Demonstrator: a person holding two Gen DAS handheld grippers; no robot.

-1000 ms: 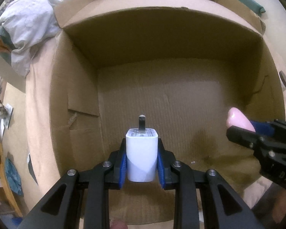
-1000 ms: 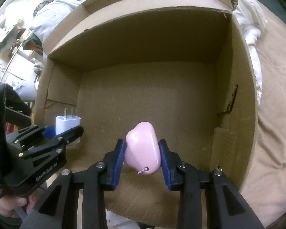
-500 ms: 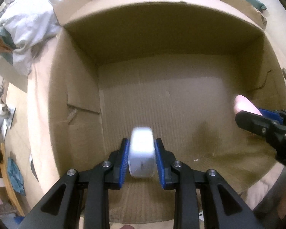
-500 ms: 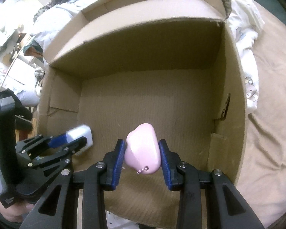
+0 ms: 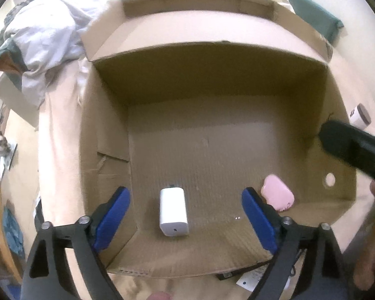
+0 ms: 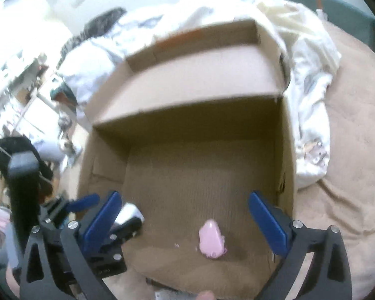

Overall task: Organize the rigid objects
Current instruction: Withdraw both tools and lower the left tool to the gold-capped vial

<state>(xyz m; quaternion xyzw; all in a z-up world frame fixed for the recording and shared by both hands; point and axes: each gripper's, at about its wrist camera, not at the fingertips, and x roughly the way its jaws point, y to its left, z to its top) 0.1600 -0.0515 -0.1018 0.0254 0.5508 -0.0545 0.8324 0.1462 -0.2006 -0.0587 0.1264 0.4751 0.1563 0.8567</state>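
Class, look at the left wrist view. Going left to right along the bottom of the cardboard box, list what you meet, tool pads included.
Left blue pad → white charger lying on the box floor → right blue pad → pink object → round hole in the box's right wall.

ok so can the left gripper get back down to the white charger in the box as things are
Probably yes. The white charger lies flat on the box floor, directly below the left gripper, whose jaws are opening wide with nothing gripped. The pink case lies apart to one side, and the box top is open.
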